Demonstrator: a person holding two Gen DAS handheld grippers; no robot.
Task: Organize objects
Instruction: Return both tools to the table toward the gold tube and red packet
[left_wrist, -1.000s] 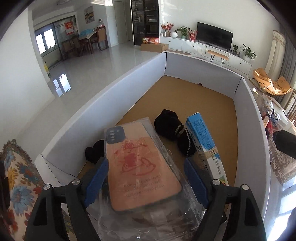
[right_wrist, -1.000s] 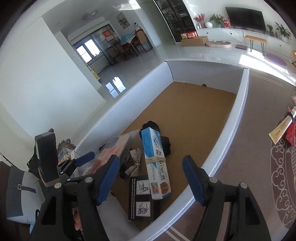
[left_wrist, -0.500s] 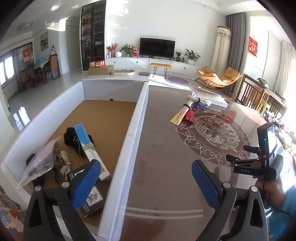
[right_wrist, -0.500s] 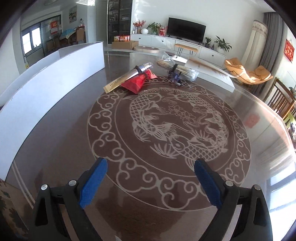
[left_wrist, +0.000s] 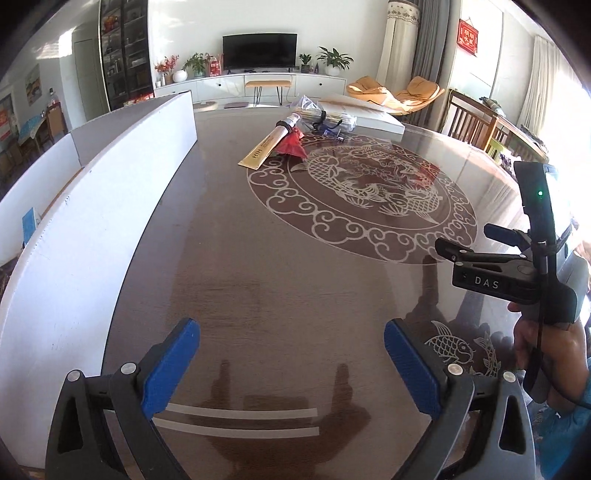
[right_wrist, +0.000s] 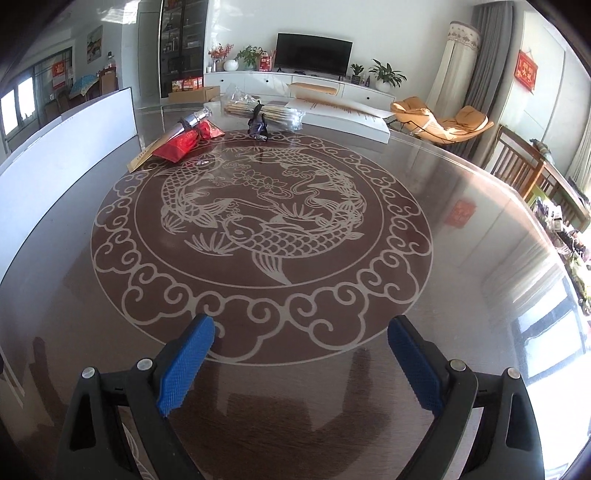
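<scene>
My left gripper (left_wrist: 291, 354) is open and empty, low over the dark glossy table (left_wrist: 295, 288). My right gripper (right_wrist: 301, 356) is open and empty over the fish emblem (right_wrist: 258, 221); its body shows at the right of the left wrist view (left_wrist: 517, 273). At the table's far side lie a gold box (left_wrist: 264, 149) (right_wrist: 147, 153), a red pouch (left_wrist: 291, 146) (right_wrist: 184, 142), a bag of sticks (left_wrist: 325, 114) (right_wrist: 258, 110) and a small dark blue item (right_wrist: 258, 127). The white-walled box (left_wrist: 110, 206) (right_wrist: 74, 125) stands at the left.
A flat white carton (right_wrist: 343, 118) lies at the table's far edge. Wooden chairs (right_wrist: 535, 173) stand at the right. A blue box end (left_wrist: 29, 221) shows inside the white-walled box. Two white tape strips (left_wrist: 240, 421) lie on the table near me.
My left gripper released the bagged phone case into the box, then swung right over the table. My right gripper also left the box and moved over the fish emblem.
</scene>
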